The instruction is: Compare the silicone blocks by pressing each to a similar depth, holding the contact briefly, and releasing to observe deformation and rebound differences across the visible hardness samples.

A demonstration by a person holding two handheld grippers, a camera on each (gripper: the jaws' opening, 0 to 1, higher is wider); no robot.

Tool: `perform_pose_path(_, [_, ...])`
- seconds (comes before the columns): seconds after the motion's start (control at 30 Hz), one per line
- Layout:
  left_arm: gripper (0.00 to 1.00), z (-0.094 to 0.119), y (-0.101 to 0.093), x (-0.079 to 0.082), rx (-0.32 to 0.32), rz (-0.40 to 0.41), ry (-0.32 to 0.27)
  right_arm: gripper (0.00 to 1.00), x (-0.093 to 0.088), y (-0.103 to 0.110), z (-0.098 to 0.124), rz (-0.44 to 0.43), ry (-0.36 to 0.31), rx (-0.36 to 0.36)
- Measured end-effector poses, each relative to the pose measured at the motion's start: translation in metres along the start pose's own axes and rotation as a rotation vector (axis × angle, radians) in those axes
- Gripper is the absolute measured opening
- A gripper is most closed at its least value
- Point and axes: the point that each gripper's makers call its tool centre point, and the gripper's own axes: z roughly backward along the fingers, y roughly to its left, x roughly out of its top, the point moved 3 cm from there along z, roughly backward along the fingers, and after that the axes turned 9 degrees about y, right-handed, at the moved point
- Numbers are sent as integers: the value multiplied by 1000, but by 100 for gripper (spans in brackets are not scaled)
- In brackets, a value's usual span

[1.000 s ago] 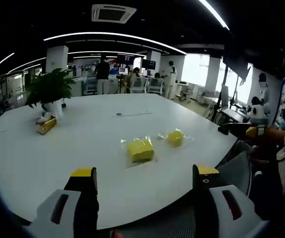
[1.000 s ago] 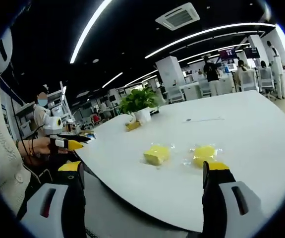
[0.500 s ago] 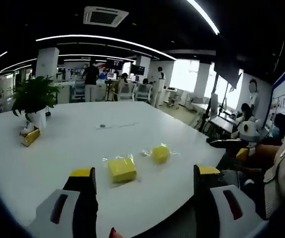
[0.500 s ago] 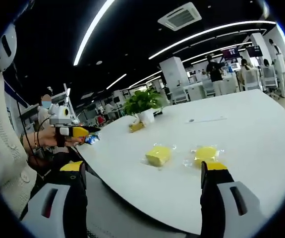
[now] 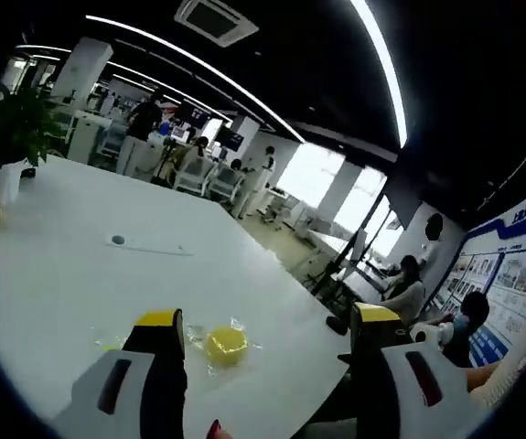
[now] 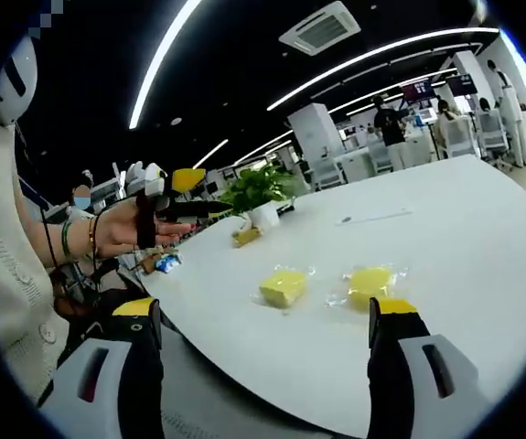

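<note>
Two yellow silicone blocks in clear wrappers lie on the white table [image 6: 464,229]. In the right gripper view, the square block [image 6: 283,286] is left of the rounder block [image 6: 370,281]. My right gripper [image 6: 265,308] is open near the table's edge, short of both blocks and holding nothing. A hand holds my left gripper [image 6: 182,194] up in the air at the left, away from the table. In the left gripper view, the left gripper [image 5: 267,320] is open, and the rounder block [image 5: 226,346] shows just right of its left jaw.
A potted plant [image 6: 258,187] stands at the table's far side with a small yellow box [image 6: 244,235] beside it. A blue packet [image 6: 164,263] lies near the table's left edge. People and office chairs [image 5: 217,178] fill the background beyond the table.
The left gripper has risen and swung to the right. Its view now holds the rounder block by the left jaw. The right gripper has barely moved.
</note>
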Motion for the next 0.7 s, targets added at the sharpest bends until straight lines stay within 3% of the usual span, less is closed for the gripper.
perform_pose_path(0.07, [73,-21,5,0,-30,77,24,87,-1,-4,-2,-11,2,1])
perform_pose_path(0.2, [71,-57,20,-6,-53,135,62,87,-3,-12,-6,-33,4,-3])
perform_pose_path(0.33, [73,-92,39,-17,-79,358,64,86,-4,-19,-7,-55,0,-7])
perform_pose_path(0.4, [77,-107,56,-25,-44,441,84,86,-7,-24,-8,-75,-4,-11])
perform_pose_path(0.5, [78,-121,69,-33,-29,494,92,86,-12,-30,-9,-98,4,-19])
perform_pose_path(0.57, [79,-129,85,-41,36,554,96,85,-15,-34,-9,-116,-3,-27])
perform_pose_path(0.7, [82,-145,106,-58,80,748,82,85,-19,-41,-8,-150,-11,-40])
